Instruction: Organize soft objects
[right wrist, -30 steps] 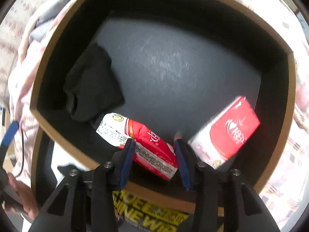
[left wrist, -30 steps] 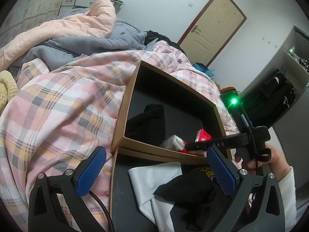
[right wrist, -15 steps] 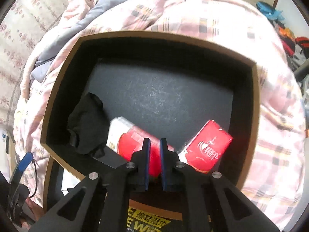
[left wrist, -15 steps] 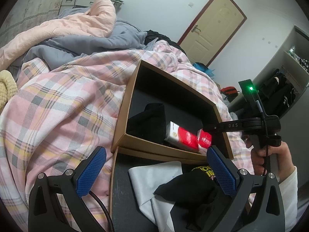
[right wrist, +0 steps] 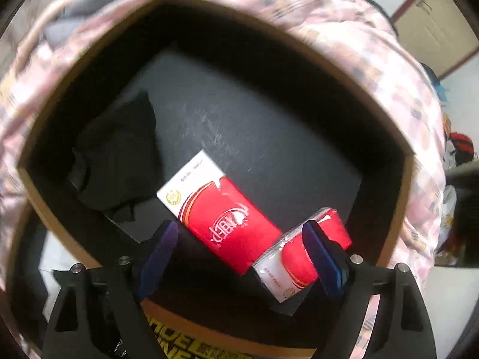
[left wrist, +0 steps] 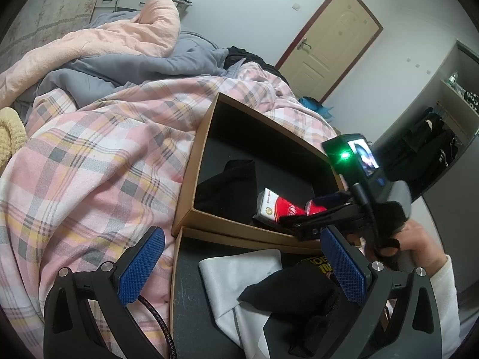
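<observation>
Two red tissue packs (right wrist: 221, 218) (right wrist: 299, 254) lie touching near my box's (right wrist: 191, 6) front wall, a black cloth (right wrist: 116, 161) by its left wall, the far floor bare. My right gripper (right wrist: 239, 254) has just been opening its fingers, now wide and clear of the packs. My left gripper (left wrist: 239, 263) hangs wide over the nearer tray (left wrist: 176, 269).

Each claw is black with two flat blue pads covered in tiny bumps. The left claw (left wrist: 236, 264) has shiny round silver screws on its arms and a dark braided cable at about 6 o'clock. The right claw (right wrist: 238, 255) has the same silver screws, and a green light glows on its top. The hand (left wrist: 414, 246) wears a white sleeve (left wrist: 449, 296).
</observation>
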The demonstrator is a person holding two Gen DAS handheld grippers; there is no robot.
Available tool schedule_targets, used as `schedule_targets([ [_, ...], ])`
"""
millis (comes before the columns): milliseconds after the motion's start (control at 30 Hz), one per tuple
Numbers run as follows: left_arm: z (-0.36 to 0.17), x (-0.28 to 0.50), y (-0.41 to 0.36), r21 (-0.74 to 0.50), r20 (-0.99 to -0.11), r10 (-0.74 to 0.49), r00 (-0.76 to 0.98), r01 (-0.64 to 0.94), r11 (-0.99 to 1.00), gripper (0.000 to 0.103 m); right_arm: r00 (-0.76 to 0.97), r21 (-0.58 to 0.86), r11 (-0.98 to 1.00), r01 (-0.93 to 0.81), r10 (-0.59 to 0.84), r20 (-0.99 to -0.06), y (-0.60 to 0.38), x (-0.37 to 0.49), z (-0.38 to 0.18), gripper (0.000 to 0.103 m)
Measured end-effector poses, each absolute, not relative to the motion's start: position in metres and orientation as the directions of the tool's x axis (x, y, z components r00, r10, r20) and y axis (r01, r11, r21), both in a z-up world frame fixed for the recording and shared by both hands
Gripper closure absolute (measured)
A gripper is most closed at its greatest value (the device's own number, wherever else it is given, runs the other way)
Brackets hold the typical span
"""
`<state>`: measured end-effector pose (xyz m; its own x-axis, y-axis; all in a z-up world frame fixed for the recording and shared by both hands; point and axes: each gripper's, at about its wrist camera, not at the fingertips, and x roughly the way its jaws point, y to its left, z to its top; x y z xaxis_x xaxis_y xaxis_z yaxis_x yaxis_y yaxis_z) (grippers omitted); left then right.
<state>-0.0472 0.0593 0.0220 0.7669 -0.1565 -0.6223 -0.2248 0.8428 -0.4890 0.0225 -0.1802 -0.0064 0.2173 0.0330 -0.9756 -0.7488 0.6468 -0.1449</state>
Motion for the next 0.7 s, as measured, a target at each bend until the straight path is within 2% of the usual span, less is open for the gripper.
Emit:
schedule_targets([
  [67,0.022,-0.047,0.059,-0.488,-0.623,-0.156,0.766,-0.225,0.843,0.000,0.156,-0.073,0.658,-0.749,0.067,-0.986,-0.177,0.029,-0.013,0.019],
  [267,0.022,-0.047,0.059,-0.490,-0.622,-0.157,0.767,-0.224,0.843,0.000,0.044,0.082,0.697,-0.712,0.161,-0.986,-0.180,0.058,-0.029,0.009],
  [400,0.022,-0.047,0.060,-0.490,-0.622,-0.158,0.767,-0.224,0.843,0.000,0.121,-0.020,0.764,-0.645,0.076,-0.990,-0.186,0.083,-0.044,0.010],
  [433,0.022,-0.047,0.060,-0.490,-0.622,-0.158,0.767,-0.224,0.842,0.000,0.101,-0.008,0.777,-0.630,0.071,-0.992,-0.188,0.089,-0.050,0.015],
  [467,0.022,-0.047,0.060,-0.490,-0.622,-0.158,0.767,-0.224,0.842,0.000,0.068,0.039,0.792,-0.609,0.101,-0.993,-0.192,0.095,-0.054,0.024],
  [533,0.022,-0.047,0.059,-0.491,-0.624,-0.159,0.766,-0.225,0.842,0.000,0.100,0.038,0.806,-0.591,0.120,-0.988,-0.194,0.103,-0.053,0.039],
  [600,0.022,-0.047,0.060,-0.491,-0.624,-0.160,0.765,-0.224,0.842,0.000,0.109,0.043,0.812,-0.582,0.131,-0.985,-0.194,0.109,-0.049,0.073],
  [633,0.023,-0.048,0.060,-0.490,-0.623,-0.158,0.766,-0.224,0.843,0.000,0.101,0.060,0.816,-0.575,0.144,-0.984,-0.196,0.110,-0.047,0.080],
  [700,0.022,-0.047,0.060,-0.489,-0.623,-0.158,0.766,-0.223,0.843,0.000,0.085,0.125,0.823,-0.553,0.205,-0.975,-0.193,0.115,-0.042,0.082],
])
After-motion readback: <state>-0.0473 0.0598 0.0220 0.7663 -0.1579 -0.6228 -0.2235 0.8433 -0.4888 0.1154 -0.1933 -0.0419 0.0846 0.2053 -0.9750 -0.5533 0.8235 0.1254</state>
